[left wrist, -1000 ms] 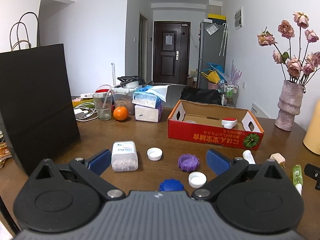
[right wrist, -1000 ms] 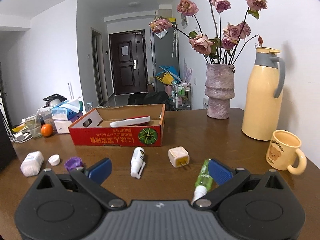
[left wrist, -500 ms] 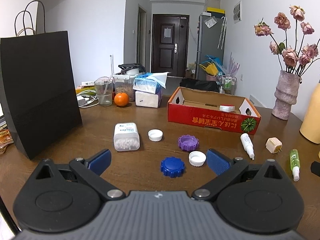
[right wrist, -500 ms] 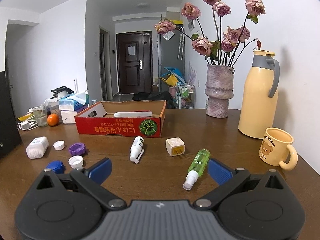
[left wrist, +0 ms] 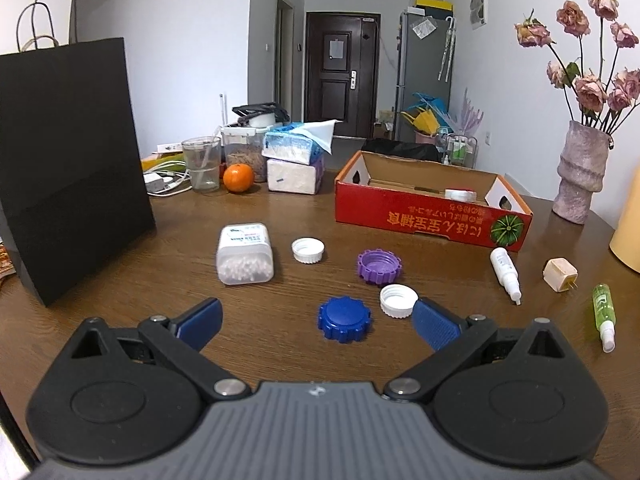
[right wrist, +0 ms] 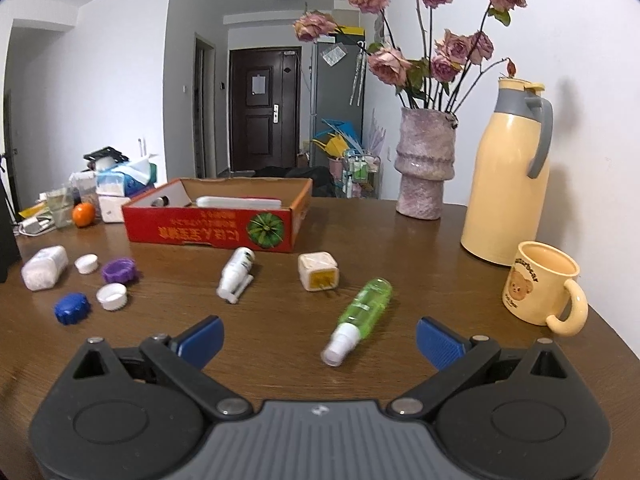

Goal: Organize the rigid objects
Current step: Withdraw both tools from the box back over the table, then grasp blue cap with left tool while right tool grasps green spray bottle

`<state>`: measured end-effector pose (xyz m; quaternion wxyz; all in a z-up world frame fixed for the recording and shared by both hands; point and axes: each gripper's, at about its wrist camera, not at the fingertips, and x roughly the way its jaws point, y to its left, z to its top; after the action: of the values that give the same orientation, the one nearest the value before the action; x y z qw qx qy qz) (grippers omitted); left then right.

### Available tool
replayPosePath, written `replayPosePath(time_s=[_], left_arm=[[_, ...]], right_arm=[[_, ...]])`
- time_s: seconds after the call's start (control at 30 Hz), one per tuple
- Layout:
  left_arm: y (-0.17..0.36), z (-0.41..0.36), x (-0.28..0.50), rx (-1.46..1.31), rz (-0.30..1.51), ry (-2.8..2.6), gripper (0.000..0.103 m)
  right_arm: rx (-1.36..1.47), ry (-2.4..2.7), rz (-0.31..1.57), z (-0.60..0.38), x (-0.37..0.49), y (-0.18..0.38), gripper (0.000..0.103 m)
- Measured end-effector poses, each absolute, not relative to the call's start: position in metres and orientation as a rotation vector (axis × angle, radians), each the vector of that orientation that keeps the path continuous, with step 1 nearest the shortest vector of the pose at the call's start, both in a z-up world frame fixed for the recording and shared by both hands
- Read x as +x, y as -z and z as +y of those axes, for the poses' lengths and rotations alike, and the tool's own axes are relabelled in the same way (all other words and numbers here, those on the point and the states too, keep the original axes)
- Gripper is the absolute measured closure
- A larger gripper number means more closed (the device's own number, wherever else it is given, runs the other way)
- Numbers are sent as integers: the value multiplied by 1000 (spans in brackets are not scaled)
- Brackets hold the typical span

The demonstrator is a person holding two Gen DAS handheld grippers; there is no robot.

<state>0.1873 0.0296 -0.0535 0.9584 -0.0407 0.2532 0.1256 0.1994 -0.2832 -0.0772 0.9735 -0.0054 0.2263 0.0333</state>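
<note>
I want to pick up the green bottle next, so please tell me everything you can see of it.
The green bottle is a small spray bottle of clear green plastic with a white nozzle, capless as far as I can tell. It lies on its side on the wooden table, nozzle end toward the right gripper, body slanting away to the right. Nothing touches it but the table: the plug lies apart, behind it, and the mug stands off to its right. It lies ahead between the gripper's open fingers, not held.

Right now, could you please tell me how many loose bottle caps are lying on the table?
4. A small white cap beside the cotton swab box, a purple cap to its right, another white cap nearer the camera, and a blue cap nearest. More could be hidden inside the red box.
</note>
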Motion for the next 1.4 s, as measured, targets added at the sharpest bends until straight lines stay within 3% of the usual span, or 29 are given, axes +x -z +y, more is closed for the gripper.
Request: replayPosePath(time_s=[0.4, 0.6, 1.0, 1.03, 1.07, 1.1, 1.4], left_arm=[[69, 28, 208, -79, 550, -270, 0], [77, 32, 215, -78, 581, -288, 0], [99, 35, 238, -74, 637, -301, 0], [101, 36, 240, -75, 641, -301, 0], [103, 36, 242, -74, 645, -302, 0], [104, 37, 245, -75, 647, -303, 0], [120, 45, 273, -84, 676, -314, 0]], right_arm=[[-59, -51, 508, -306, 248, 98, 3], [-60, -19, 574, -301, 296, 112, 11], [71, 57, 710, -313, 351, 143, 44], [64, 56, 703, -312, 351, 144, 53], [63, 46, 692, -311, 350, 143, 68], [59, 48, 686, -310, 348, 143, 72], [74, 43, 597, -309, 334, 137, 73]])
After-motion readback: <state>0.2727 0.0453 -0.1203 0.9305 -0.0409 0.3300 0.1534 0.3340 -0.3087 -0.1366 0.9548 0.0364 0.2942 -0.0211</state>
